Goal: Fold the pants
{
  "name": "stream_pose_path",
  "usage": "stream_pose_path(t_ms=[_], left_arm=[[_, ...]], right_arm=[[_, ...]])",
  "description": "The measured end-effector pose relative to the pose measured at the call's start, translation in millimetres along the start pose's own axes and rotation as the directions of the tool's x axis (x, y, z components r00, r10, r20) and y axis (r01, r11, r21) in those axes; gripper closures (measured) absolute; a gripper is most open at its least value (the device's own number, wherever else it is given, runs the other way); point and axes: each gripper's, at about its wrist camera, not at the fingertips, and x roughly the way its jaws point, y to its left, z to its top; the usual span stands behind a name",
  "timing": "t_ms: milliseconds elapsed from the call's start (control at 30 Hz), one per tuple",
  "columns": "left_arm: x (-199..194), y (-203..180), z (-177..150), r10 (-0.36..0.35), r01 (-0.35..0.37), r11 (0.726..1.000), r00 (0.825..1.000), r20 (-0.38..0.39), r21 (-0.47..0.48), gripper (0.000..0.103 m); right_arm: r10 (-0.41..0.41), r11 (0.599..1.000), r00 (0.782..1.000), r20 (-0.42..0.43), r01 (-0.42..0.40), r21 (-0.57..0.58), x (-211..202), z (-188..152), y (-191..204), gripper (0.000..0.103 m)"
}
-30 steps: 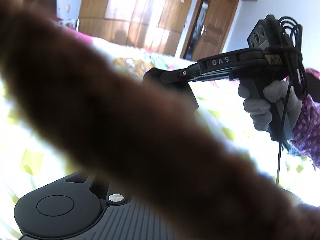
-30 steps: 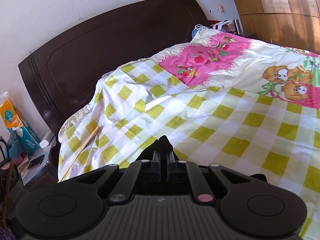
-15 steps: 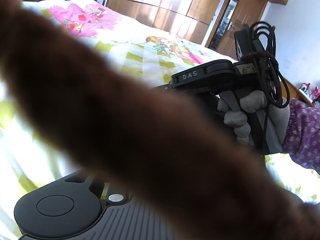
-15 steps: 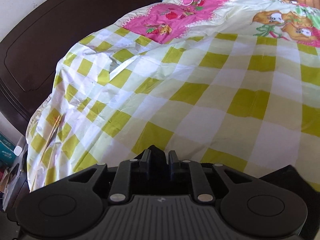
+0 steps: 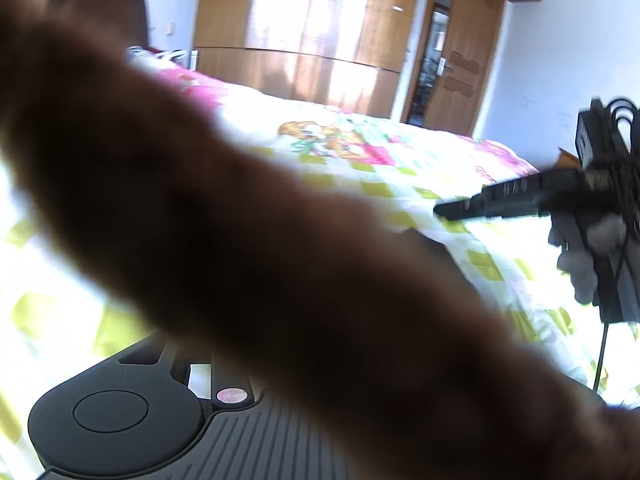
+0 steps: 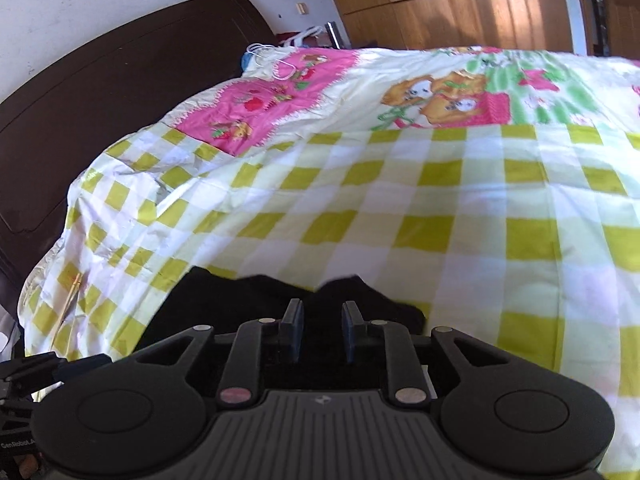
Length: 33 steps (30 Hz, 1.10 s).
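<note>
The pants are dark. In the left wrist view a blurred brown-looking band of their cloth [image 5: 280,240] hangs close across the lens and hides my left gripper's fingers. In the right wrist view the black pants [image 6: 248,300] lie on the checked bedspread [image 6: 440,208] just under and ahead of my right gripper [image 6: 320,320]. Its jaws stand apart with nothing between them. The right gripper also shows in the left wrist view [image 5: 452,212], held by a gloved hand at the right, above the bed.
A dark wooden headboard [image 6: 100,92] stands at the left. Wooden wardrobes [image 5: 312,28] and a door [image 5: 460,72] line the far wall. White cables [image 6: 276,64] lie at the bed's far corner. A thin stick [image 6: 70,296] lies at the bed's left edge.
My right gripper has opened and let go of the pants, which now lie on the bed in front of it. In the left wrist view it has moved away to the right.
</note>
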Motion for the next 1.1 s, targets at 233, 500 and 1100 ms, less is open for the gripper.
stream_pose_path(t_ms=[233,500,1100], left_arm=[[37,-31,5,-0.061,0.064,0.992,0.998,-0.028,0.106,0.061],[60,-11,-5,-0.054,0.058,0.997,0.996,-0.076,0.048,0.061],[57,-4,-21,0.114,-0.110,0.993,0.988,-0.102,0.046,0.046]], right_arm=[[0.160,0.987,0.987,-0.035,-0.160,-0.016,26,-4,10,0.068],[-0.074,0.996,0.997,-0.026,0.075,0.050,83,11,-16,0.088],[-0.057,0.981,0.995,-0.086,0.071,0.178,1,-66,-10,0.043]])
